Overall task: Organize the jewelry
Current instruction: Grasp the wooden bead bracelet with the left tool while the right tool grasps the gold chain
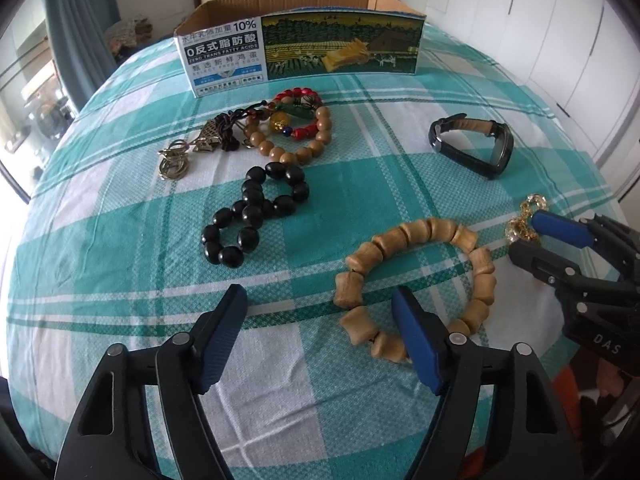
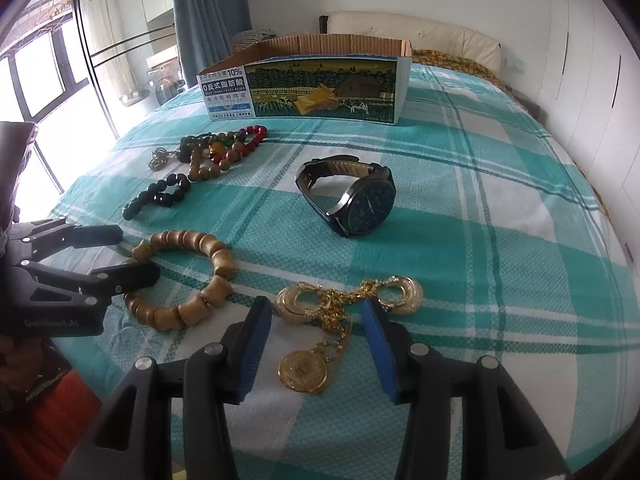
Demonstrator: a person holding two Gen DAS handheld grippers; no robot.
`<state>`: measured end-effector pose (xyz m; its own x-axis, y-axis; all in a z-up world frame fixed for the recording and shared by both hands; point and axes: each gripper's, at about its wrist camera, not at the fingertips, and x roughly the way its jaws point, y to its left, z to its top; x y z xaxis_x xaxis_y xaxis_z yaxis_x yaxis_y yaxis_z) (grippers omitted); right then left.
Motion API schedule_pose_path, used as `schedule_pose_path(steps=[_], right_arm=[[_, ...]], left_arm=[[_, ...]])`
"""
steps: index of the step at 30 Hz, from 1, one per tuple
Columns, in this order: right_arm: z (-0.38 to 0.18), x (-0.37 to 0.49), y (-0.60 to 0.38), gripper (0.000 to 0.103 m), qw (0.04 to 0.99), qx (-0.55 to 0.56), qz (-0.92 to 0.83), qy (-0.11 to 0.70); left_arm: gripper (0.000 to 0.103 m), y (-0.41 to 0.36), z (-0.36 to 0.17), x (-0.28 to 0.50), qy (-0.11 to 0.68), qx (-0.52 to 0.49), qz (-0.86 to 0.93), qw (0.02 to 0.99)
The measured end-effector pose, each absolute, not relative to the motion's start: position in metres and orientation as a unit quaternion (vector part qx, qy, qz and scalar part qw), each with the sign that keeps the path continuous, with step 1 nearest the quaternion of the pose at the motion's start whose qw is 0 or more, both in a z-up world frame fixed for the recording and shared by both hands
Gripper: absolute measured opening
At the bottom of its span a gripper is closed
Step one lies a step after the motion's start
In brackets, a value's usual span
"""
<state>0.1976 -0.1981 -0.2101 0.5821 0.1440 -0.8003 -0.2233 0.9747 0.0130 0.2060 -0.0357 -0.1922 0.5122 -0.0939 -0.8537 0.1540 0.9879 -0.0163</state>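
Observation:
A tan barrel-bead bracelet (image 1: 420, 236) (image 2: 216, 256) lies on the teal checked bedspread (image 1: 120, 280). My left gripper (image 1: 320, 296) (image 2: 128, 254) is open above it: one finger reaches inside the ring, the other stays outside to the left, and no pad presses the beads. A gold chain necklace with round pendants (image 2: 320, 312) (image 1: 520, 228) lies between the fingers of my right gripper (image 2: 316, 306) (image 1: 528, 236), whose jaws stand apart around it without squeezing. An open-topped printed cardboard box (image 1: 304, 52) (image 2: 304, 88) stands at the far side.
A black bead bracelet (image 1: 256, 208) (image 2: 160, 196) lies twisted mid-bed. Behind it is a heap of brown and red bead bracelets (image 1: 304, 128) (image 2: 224, 152) with metal rings (image 1: 174, 160). A dark wristwatch (image 1: 472, 144) (image 2: 360, 204) stands on its strap to the right.

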Motion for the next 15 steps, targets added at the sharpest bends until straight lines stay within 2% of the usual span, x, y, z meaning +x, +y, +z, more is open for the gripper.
schedule_pose_path(steps=[3, 5, 7, 9, 10, 12, 13, 15], right_arm=[[-0.2103, 0.1946, -0.1984, 0.048, 0.886, -0.061, 0.118, 0.444], [-0.2099, 0.1946, -0.1980, 0.041, 0.884, -0.078, 0.117, 0.445], [-0.2093, 0.1972, -0.1983, 0.025, 0.882, -0.079, 0.123, 0.448], [-0.2092, 0.1993, -0.1980, 0.018, 0.881, -0.086, 0.123, 0.449], [-0.2088, 0.1995, -0.1981, 0.009, 0.879, -0.087, 0.124, 0.452], [-0.2082, 0.1983, -0.1995, 0.009, 0.877, -0.086, 0.125, 0.456], [-0.2075, 0.1971, -0.2003, 0.009, 0.876, -0.084, 0.124, 0.458], [-0.2052, 0.1959, -0.2037, 0.009, 0.876, -0.068, 0.124, 0.460]], left_arm=[[0.064, -0.0362, -0.1909, 0.2053, 0.486, 0.031, -0.073, 0.870], [0.059, -0.0367, -0.1904, 0.2050, 0.483, 0.033, -0.073, 0.872], [0.054, -0.0376, -0.1899, 0.2046, 0.481, 0.033, -0.074, 0.873], [0.042, -0.0388, -0.1892, 0.2051, 0.479, 0.033, -0.077, 0.874], [0.038, -0.0391, -0.1888, 0.2052, 0.479, 0.033, -0.079, 0.874], [0.020, -0.0386, -0.1881, 0.2060, 0.478, 0.029, -0.084, 0.874], [0.015, -0.0378, -0.1882, 0.2065, 0.479, 0.026, -0.085, 0.874], [0.013, -0.0357, -0.1884, 0.2078, 0.479, 0.019, -0.088, 0.873]])
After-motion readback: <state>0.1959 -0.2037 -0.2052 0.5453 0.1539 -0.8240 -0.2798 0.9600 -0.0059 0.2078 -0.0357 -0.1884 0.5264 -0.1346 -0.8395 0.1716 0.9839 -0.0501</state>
